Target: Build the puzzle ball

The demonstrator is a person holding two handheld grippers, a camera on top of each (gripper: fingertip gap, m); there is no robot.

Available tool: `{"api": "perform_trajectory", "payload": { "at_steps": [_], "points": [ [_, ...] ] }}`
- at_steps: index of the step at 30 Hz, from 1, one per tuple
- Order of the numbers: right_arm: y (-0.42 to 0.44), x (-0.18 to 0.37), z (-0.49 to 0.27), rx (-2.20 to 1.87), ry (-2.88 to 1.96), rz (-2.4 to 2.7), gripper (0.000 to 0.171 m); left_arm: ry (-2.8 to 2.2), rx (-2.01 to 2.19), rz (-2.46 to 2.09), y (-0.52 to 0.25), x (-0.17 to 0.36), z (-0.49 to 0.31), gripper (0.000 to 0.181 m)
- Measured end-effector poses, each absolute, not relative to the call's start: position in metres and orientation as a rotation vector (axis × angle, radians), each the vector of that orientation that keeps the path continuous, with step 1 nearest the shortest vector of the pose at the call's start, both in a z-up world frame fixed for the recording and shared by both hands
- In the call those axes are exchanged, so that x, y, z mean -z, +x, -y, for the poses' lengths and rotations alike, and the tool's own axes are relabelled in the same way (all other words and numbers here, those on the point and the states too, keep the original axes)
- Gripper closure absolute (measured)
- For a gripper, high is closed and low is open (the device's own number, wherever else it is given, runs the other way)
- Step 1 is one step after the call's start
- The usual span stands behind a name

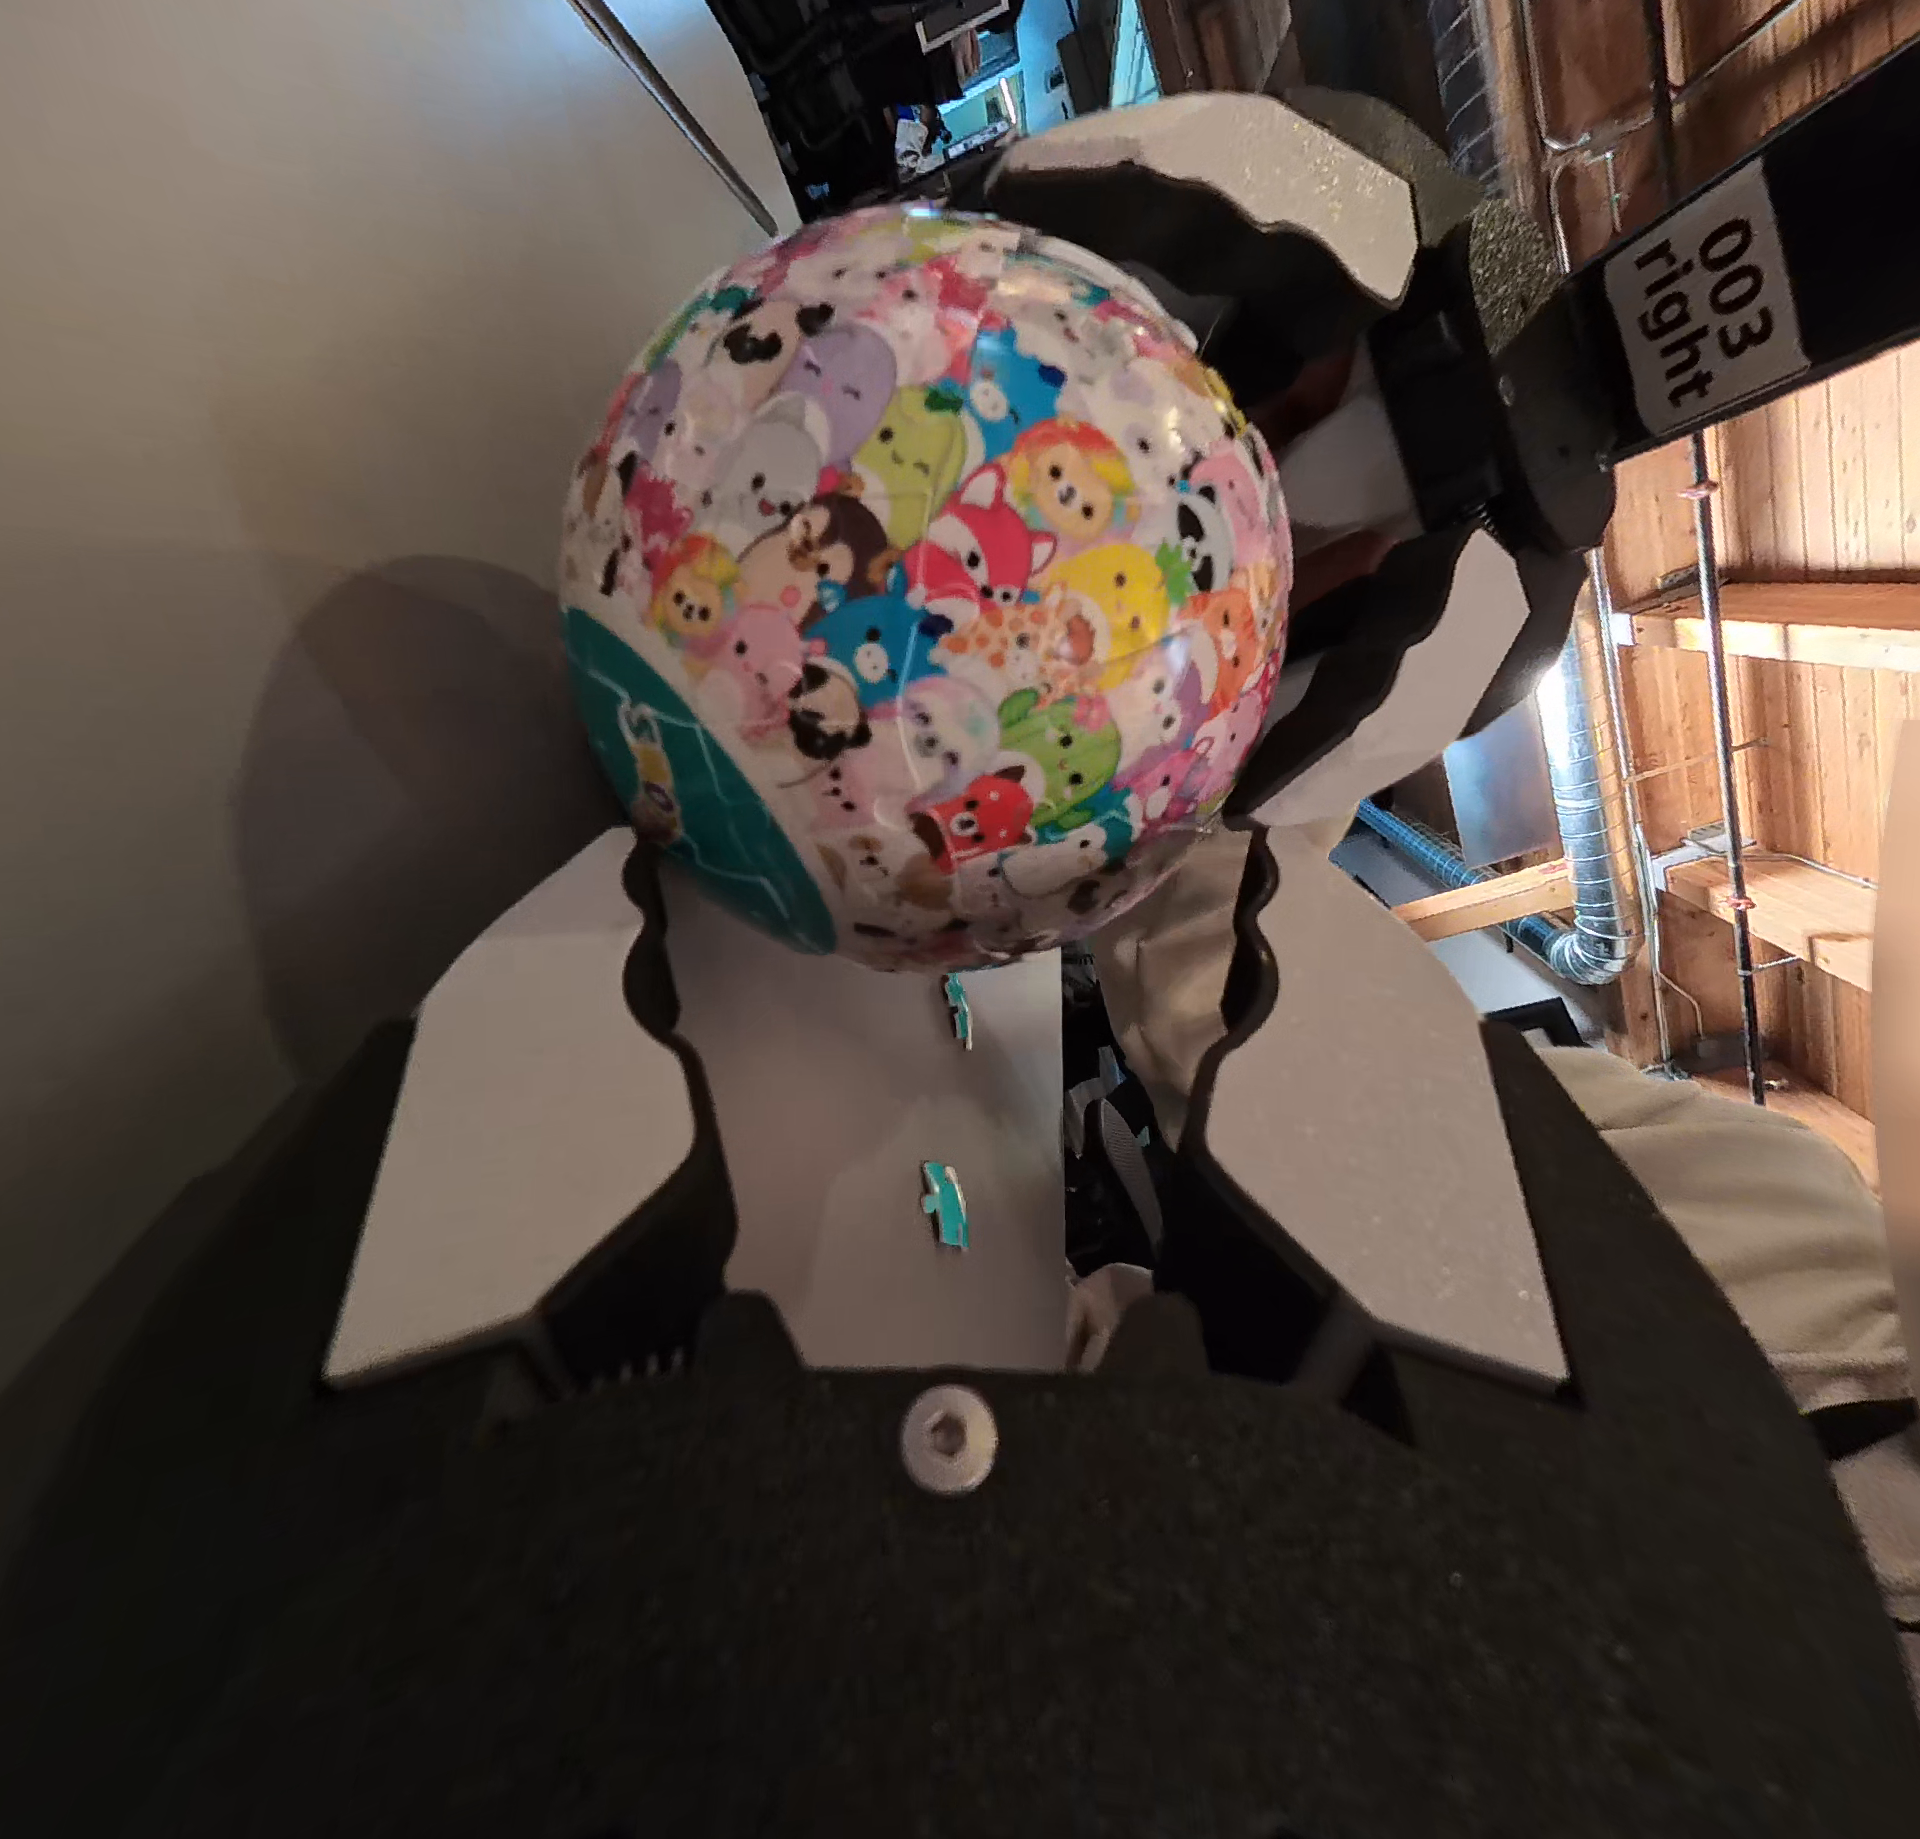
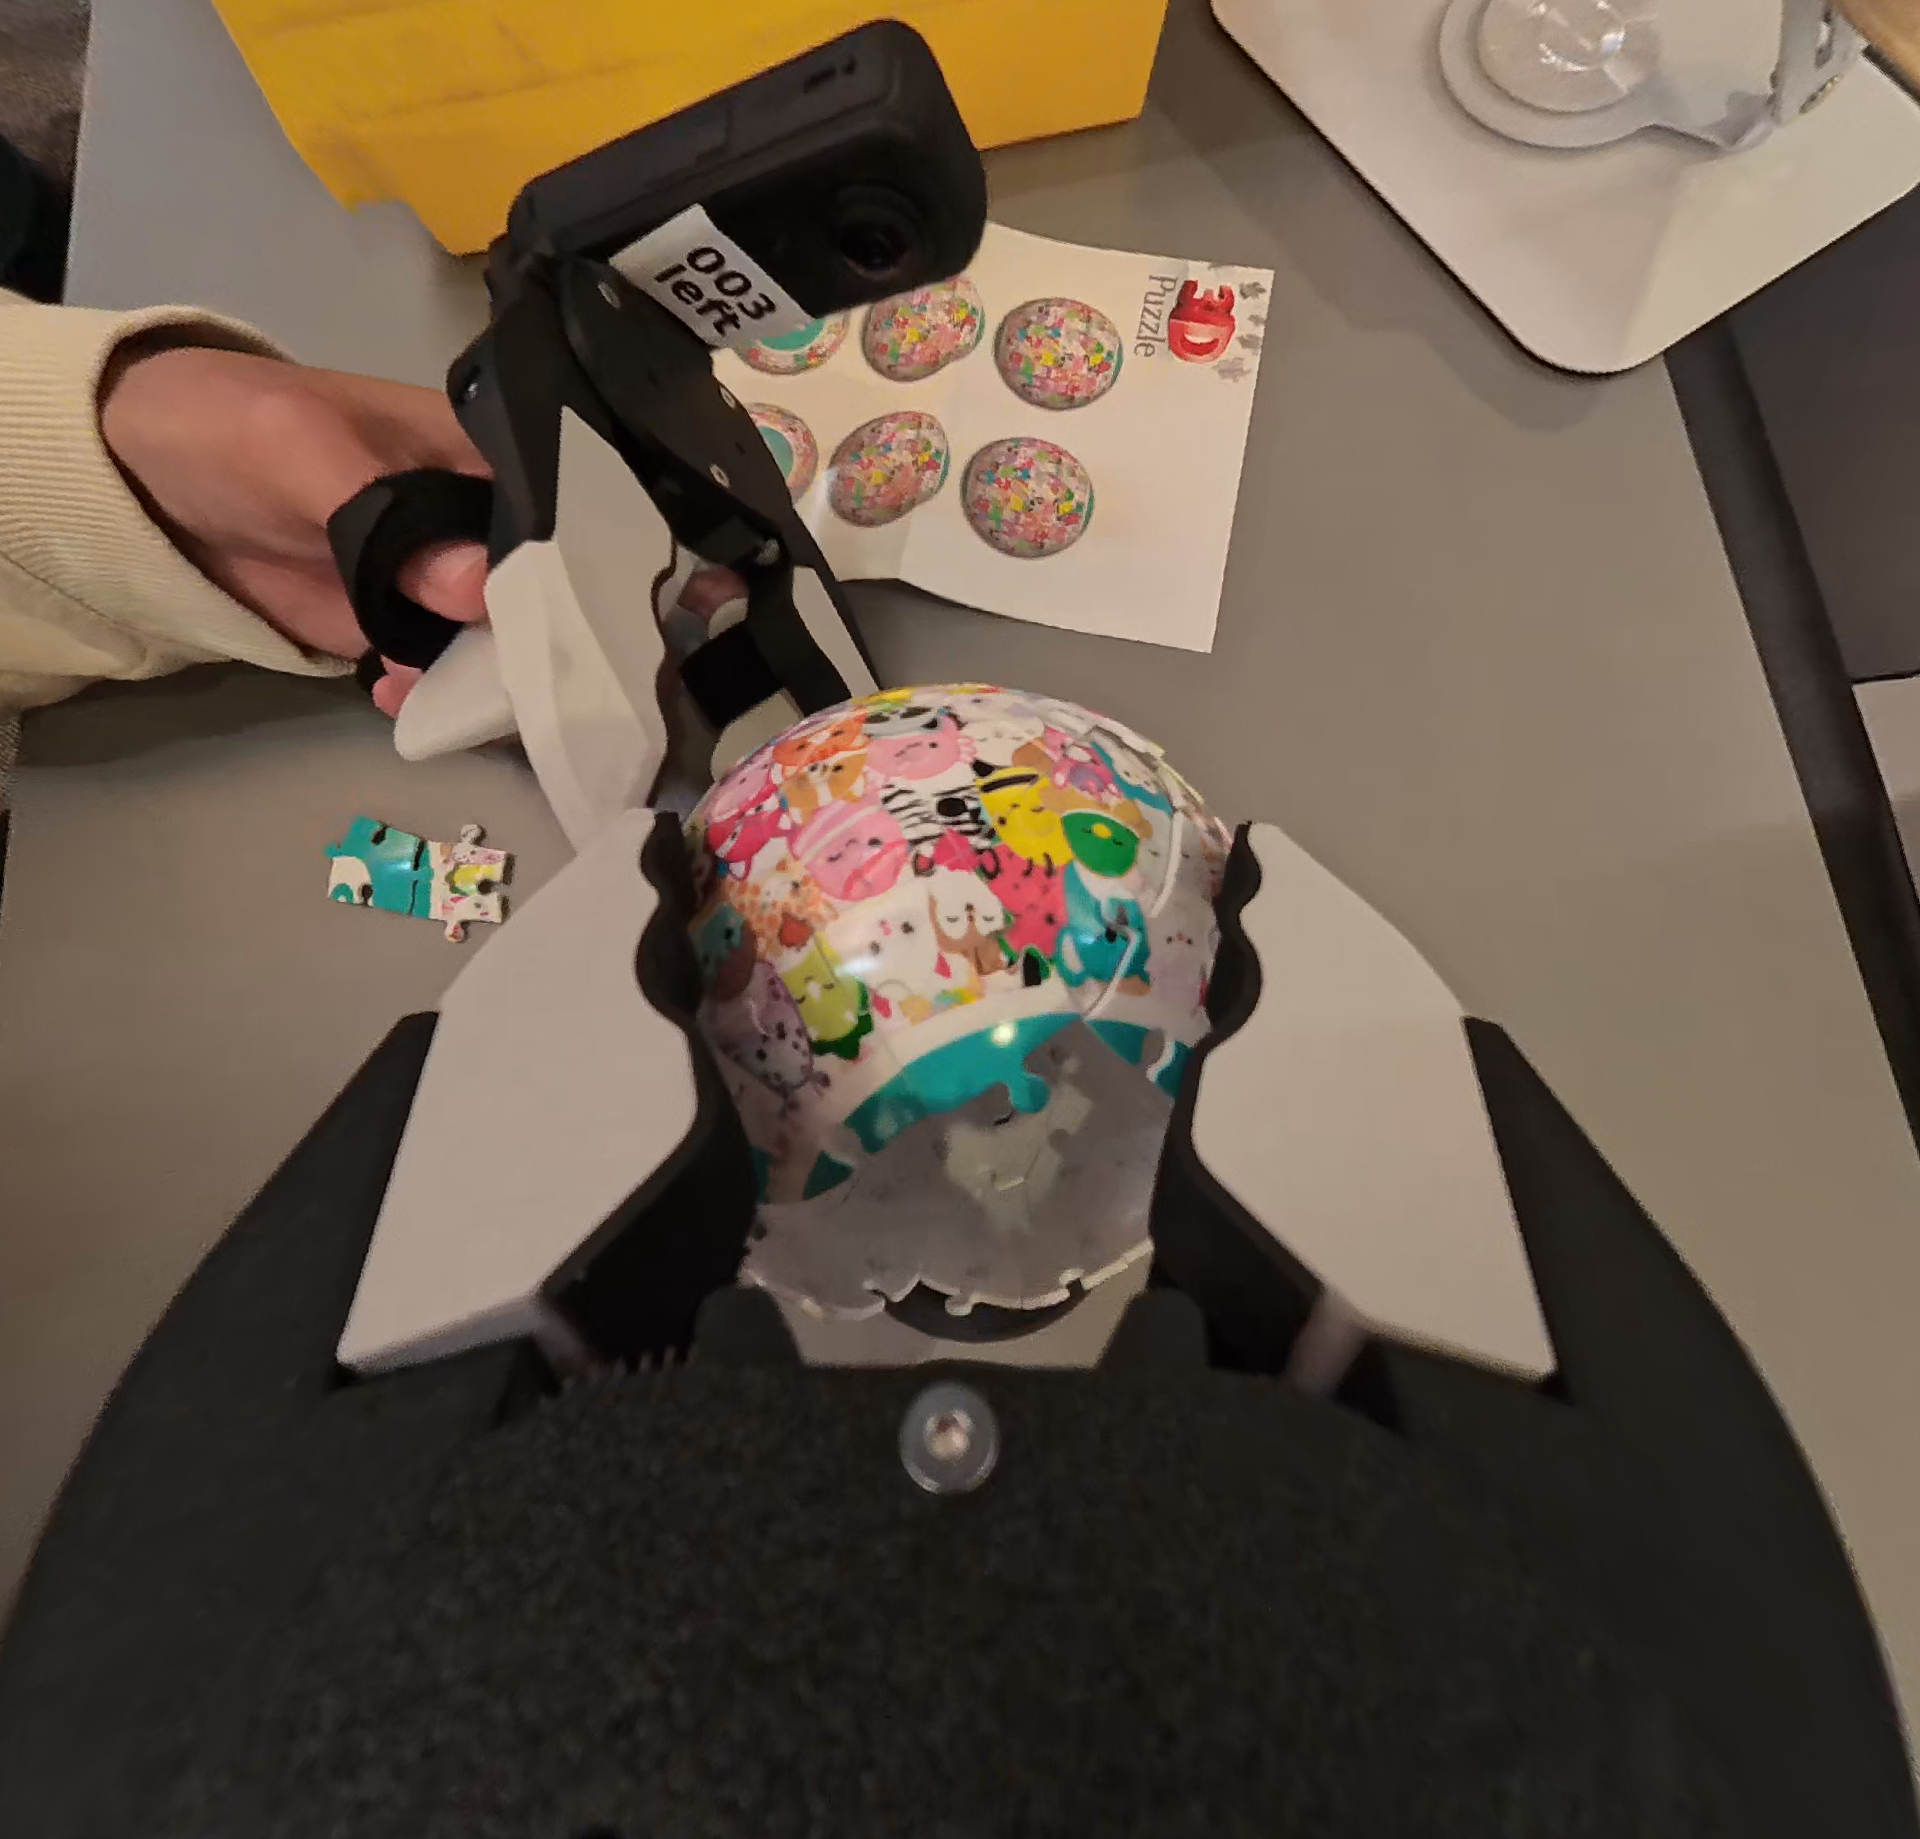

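The far side of the puzzle ball [image 2: 956, 968] is sitting hidden in the right wrist view, and the gap in its shell at lower centre is showing only the pale grey backs of pieces; what is inside is hard to make out. The right hand-held gripper [image 2: 951, 885] is clamping the ball, its fingers [image 2: 582, 1041] pressing against both flanks, spread wide by the sphere. The left hand-held gripper [image 2: 727, 709] is coming in from the upper left, fingertips touching the ball's top edge; from here its spread is hard to judge. In the left wrist view the left hand-held gripper [image 1: 940, 854] is standing wide apart, tips just meeting the ball's [image 1: 925, 584] lower edge without squeezing it, while the right hand-held gripper [image 1: 1247, 501] is gripping from the right of the frame.

Only the right wrist view is showing the grey surface [image 2: 1455, 854], a joined cluster of loose puzzle pieces [image 2: 421, 870] at left, the instruction sheet [image 2: 1049, 459] at upper centre, a yellow box [image 2: 675, 54] cut off at the top, and a person's hand [image 2: 270, 511]. Only the left wrist view is showing the ball's teal patch [image 1: 686, 781] and two loose teal pieces [image 1: 943, 1199] seen below it.
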State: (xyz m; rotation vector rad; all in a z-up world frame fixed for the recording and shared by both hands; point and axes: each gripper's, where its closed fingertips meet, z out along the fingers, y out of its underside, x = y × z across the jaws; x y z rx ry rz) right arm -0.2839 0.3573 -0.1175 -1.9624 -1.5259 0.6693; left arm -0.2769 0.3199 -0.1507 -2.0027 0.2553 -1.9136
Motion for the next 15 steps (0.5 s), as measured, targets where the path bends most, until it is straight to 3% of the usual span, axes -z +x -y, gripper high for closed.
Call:
{"api": "perform_trajectory", "payload": {
  "at_steps": [15],
  "points": [
    [-0.285, 0.107, -0.352, -0.868, -1.884, 1.536, 0.076, -2.026, 1.891, -0.208, -0.286, 0.159, -0.327, 0.077]
  ]
}}
